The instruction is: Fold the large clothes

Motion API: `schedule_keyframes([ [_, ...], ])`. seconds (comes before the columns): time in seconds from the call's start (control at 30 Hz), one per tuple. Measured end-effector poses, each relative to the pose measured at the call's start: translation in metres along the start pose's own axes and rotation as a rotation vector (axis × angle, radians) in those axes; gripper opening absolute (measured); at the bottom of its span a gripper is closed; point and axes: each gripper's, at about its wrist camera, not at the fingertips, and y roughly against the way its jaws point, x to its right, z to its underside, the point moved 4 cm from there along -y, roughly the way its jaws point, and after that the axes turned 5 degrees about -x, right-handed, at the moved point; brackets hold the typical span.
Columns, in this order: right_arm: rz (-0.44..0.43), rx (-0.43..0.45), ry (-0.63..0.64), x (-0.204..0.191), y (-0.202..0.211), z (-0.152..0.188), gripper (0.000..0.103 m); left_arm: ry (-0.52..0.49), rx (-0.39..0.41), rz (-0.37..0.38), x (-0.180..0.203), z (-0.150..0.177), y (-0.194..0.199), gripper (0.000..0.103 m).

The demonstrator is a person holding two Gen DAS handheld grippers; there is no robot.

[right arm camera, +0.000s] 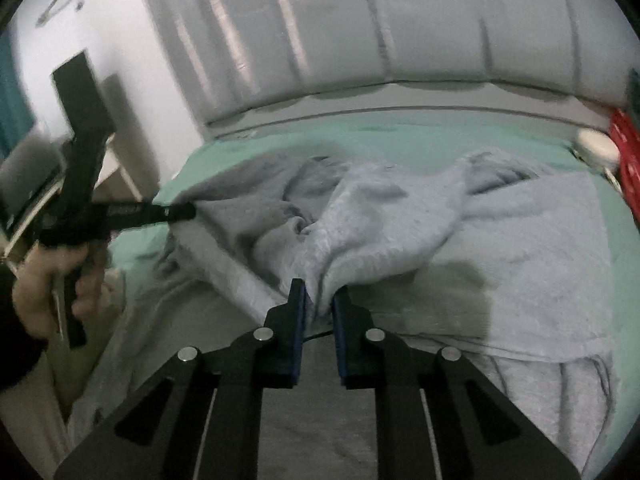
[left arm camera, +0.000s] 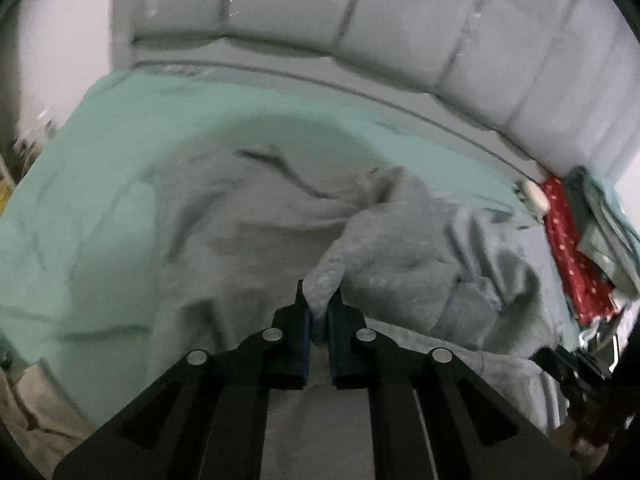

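We see a large grey garment [right arm camera: 460,240], fleecy on its turned-over side, lying rumpled on a bed with a mint-green sheet [left arm camera: 120,152]. A white padded headboard [right arm camera: 400,40] runs across the twelve o'clock side of both views.

In the left wrist view our left gripper [left arm camera: 319,300] is clamped on a bunched corner of the garment, a wad of fleecy cloth pinched between the pads and rising toward twelve o'clock. Most of the garment spreads from there toward one and two o'clock, with flatter grey cloth toward ten o'clock. At three o'clock a red spotted cloth [left arm camera: 572,248] sits among other folded things at the bed's edge.

In the right wrist view our right gripper [right arm camera: 320,300] is likewise closed on a gathered fold of the garment, the cloth squeezed between the blue pads [right arm camera: 299,320]. From the grip the fabric fans toward twelve and two o'clock. At nine o'clock a hand [right arm camera: 52,292] holds the other gripper, whose tips meet the garment's far edge at about ten o'clock.
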Motion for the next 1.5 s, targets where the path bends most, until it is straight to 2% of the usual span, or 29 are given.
schedule_keyframes([
  [0.03,0.022,-0.023,0.022,-0.004,-0.005,0.002,0.013,0.005,-0.030,-0.007,-0.003,0.004,-0.006,0.008],
  [0.07,0.051,-0.059,0.032,-0.005,-0.012,0.006,0.013,-0.003,-0.117,-0.001,-0.006,0.012,-0.020,0.008],
  [0.13,0.084,-0.119,0.021,0.001,-0.022,0.014,0.013,-0.018,-0.236,0.032,0.004,0.025,-0.042,0.008],
  [0.17,0.101,-0.146,-0.003,0.008,-0.027,0.018,0.013,-0.025,-0.247,0.036,0.007,0.027,-0.046,0.008],
  [0.23,0.110,-0.186,-0.063,0.023,-0.031,0.022,0.012,-0.060,-0.234,0.018,0.017,0.028,-0.048,0.009],
  [0.3,0.112,-0.219,-0.119,0.036,-0.033,0.025,0.013,-0.092,-0.216,0.014,0.025,0.027,-0.044,0.016],
  [0.37,0.118,-0.251,-0.150,0.046,-0.037,0.029,0.013,-0.103,-0.182,0.008,0.029,0.025,-0.038,0.030],
  [0.4,0.123,-0.252,-0.159,0.049,-0.038,0.030,0.013,-0.101,-0.165,-0.011,0.030,0.024,-0.034,0.043],
  [0.43,0.127,-0.257,-0.166,0.052,-0.039,0.030,0.013,-0.096,-0.150,-0.014,0.029,0.022,-0.029,0.050],
  [0.47,0.130,-0.265,-0.170,0.054,-0.041,0.030,0.014,-0.090,-0.142,-0.008,0.030,0.022,-0.026,0.051],
  [0.63,0.184,-0.225,-0.116,0.048,-0.040,0.020,0.018,-0.091,-0.102,0.006,0.025,0.017,-0.015,0.053],
  [0.73,0.211,-0.208,-0.091,0.045,-0.038,0.017,0.026,-0.121,-0.110,0.005,0.035,0.016,-0.024,0.053],
  [0.83,0.250,-0.230,-0.081,0.050,-0.041,0.019,0.041,-0.170,-0.168,-0.065,0.033,0.022,-0.047,0.053],
  [0.87,0.267,-0.240,-0.086,0.050,-0.045,0.018,0.053,-0.144,-0.215,-0.083,0.026,0.026,-0.060,0.053],
  [0.9,0.276,-0.245,-0.097,0.054,-0.047,0.018,0.063,-0.094,-0.240,-0.055,0.017,0.028,-0.067,0.053],
  [0.93,0.273,-0.247,-0.115,0.058,-0.046,0.020,0.065,-0.076,-0.222,-0.037,0.014,0.027,-0.065,0.053],
  [1.1,0.272,-0.228,-0.157,0.064,-0.020,0.023,0.070,-0.053,-0.200,-0.051,0.010,0.025,-0.039,0.053],
  [1.3,0.368,-0.189,-0.109,0.056,0.032,0.024,0.070,0.007,-0.161,-0.035,0.005,0.046,0.008,0.053],
  [1.4,0.378,-0.216,-0.132,0.053,0.058,0.042,0.070,-0.003,-0.174,-0.048,0.005,0.066,0.025,0.053],
  [1.5,0.371,-0.283,-0.137,0.053,0.077,0.064,0.070,0.018,-0.215,-0.036,0.004,0.092,0.038,0.053],
])
